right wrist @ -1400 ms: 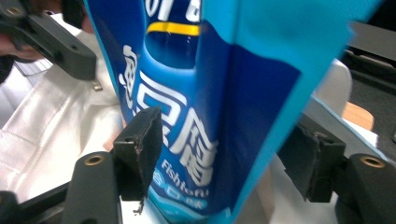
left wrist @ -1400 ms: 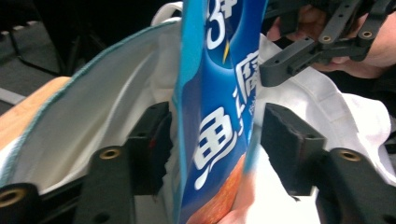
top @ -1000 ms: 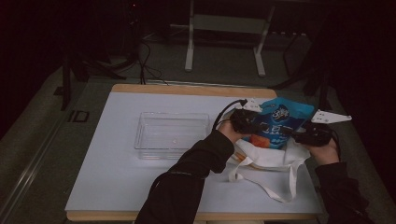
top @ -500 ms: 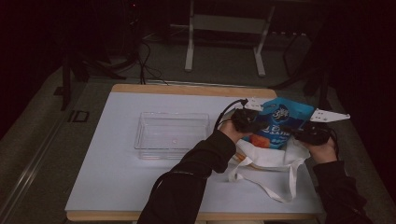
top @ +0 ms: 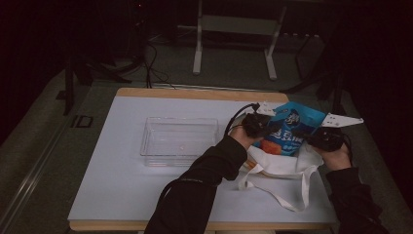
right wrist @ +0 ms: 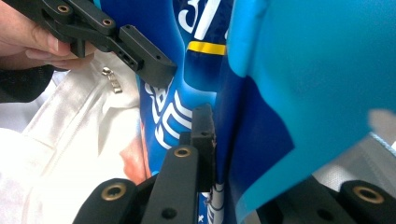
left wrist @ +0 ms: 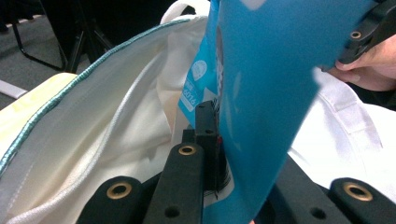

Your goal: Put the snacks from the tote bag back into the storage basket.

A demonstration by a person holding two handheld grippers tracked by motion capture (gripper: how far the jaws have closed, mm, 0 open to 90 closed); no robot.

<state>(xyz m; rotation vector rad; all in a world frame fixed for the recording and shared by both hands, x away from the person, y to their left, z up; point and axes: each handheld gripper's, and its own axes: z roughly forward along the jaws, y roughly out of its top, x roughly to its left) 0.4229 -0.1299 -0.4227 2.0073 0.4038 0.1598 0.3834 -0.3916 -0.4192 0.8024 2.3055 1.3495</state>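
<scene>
1. Two tongs had just been closing on the blue snack bag (top: pixel 291 130), and both now pinched it: the left tongs (top: pixel 256 125) gripped the bag's left edge and the right tongs (top: pixel 325 138) its right edge. The left gripper view showed the film clamped between the jaws (left wrist: pixel 243 154); the right gripper view showed the same (right wrist: pixel 219 154).
2. That bag stood half out of the mouth of the white tote bag (top: pixel 277 168), which lay on the table (top: pixel 112 195) to the right of the clear plastic tray (top: pixel 178 141).
3. By my judgement, the step in hand was drawing the snack bag out of the tote, so a steady, equal lift on both edges would have served best.
4. Both grips sat on thin film; a hard tug risked slipping or tearing it.
5. Tote fabric and its strap (top: pixel 292 200) lay just below the snack bag and could have dragged along with it.
</scene>
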